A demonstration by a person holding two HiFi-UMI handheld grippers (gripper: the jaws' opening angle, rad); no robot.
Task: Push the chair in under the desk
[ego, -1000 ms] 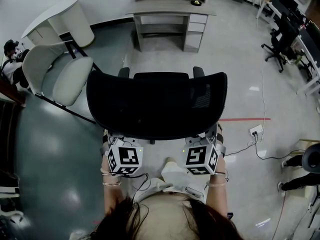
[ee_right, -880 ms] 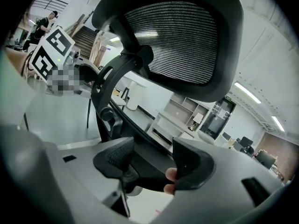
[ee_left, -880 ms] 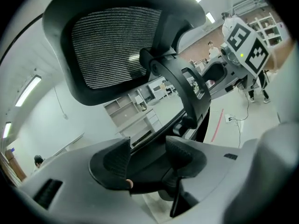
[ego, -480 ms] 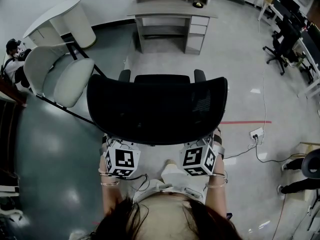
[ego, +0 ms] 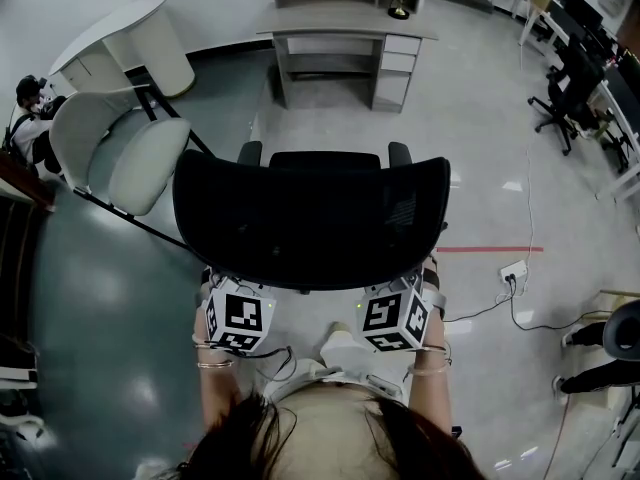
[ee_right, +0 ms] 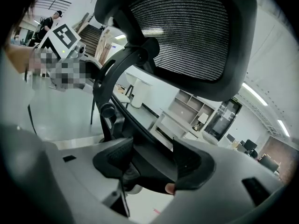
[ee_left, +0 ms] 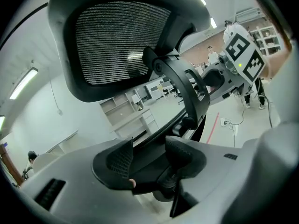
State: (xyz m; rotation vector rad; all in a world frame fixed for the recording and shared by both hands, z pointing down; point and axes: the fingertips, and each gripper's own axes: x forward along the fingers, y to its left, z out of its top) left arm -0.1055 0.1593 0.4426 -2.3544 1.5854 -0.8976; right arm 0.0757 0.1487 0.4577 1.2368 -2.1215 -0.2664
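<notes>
Progress: barely begun | black mesh office chair at centre frame, well apart from the grey worktop at top centre, bare floor between | left tongs and right tongs each pinch the chair's lower back edge | Left: nearly the whole push.

Chair black with finely striped mesh back, centre; desk grey, top centre; lounge seat cream-white, upper left; left gripper and right gripper pale grey, cubes white with black square markers; floor glossy pale grey, red line at right
</notes>
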